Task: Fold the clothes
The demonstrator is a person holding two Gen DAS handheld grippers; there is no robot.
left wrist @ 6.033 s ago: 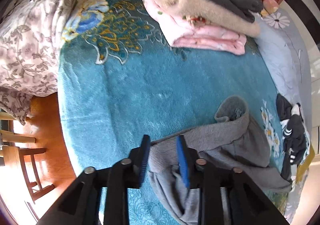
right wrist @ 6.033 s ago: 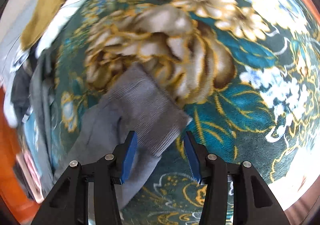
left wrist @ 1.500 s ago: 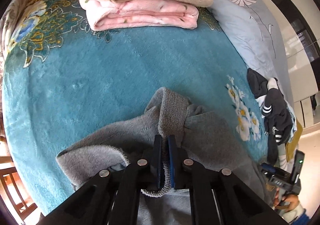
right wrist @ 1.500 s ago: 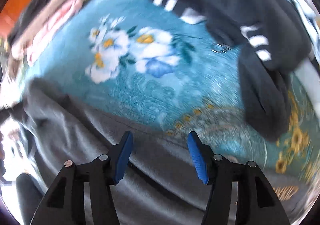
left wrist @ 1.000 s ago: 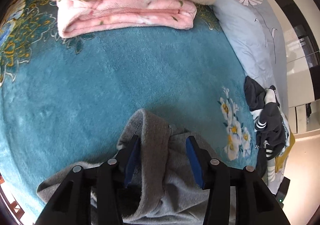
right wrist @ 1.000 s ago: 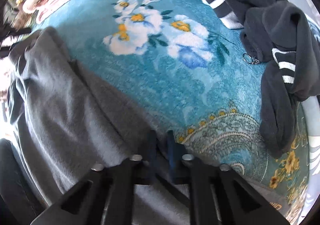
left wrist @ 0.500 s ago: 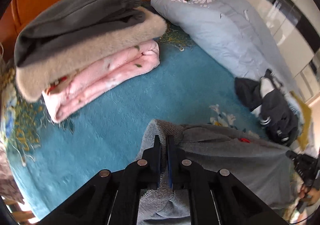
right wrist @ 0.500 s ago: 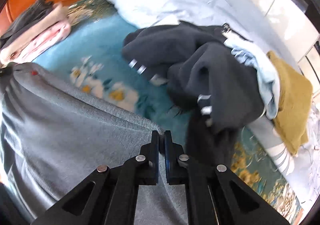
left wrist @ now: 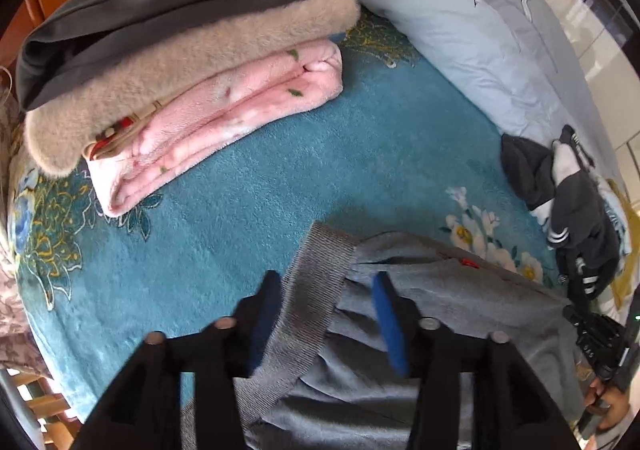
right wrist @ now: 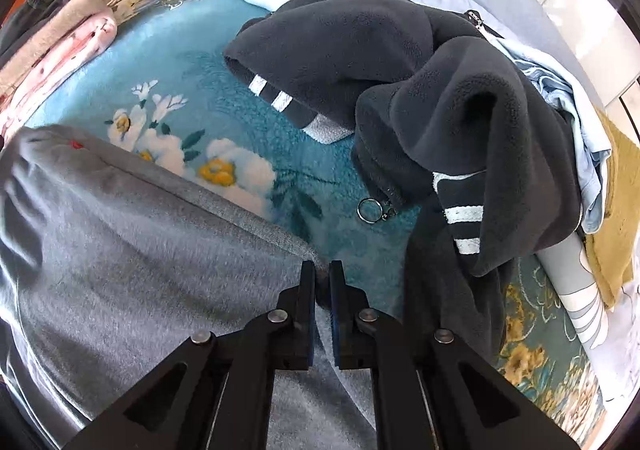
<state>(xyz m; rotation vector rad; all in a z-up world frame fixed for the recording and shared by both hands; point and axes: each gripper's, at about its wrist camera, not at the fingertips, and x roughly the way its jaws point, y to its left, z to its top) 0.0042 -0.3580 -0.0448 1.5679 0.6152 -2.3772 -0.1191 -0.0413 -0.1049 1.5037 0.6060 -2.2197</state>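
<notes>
A grey sweatshirt (left wrist: 460, 302) lies spread on the teal floral blanket (left wrist: 280, 178); it also shows in the right wrist view (right wrist: 132, 250). My left gripper (left wrist: 324, 290) is open, its fingers on either side of the sweatshirt's ribbed cuff (left wrist: 316, 286). My right gripper (right wrist: 322, 270) is shut on the sweatshirt's edge at its right corner. The right gripper also shows at the far right of the left wrist view (left wrist: 592, 334).
A stack of folded clothes, dark grey, beige and pink (left wrist: 192, 62), sits at the back left. A dark striped fleece garment (right wrist: 400, 90) lies in a heap to the right, with a light blue quilt (left wrist: 460, 30) behind it. A metal ring (right wrist: 368, 210) lies on the blanket.
My left gripper has opened and let go of the ribbed cuff. My right gripper stays shut on the sweatshirt edge and has moved little.
</notes>
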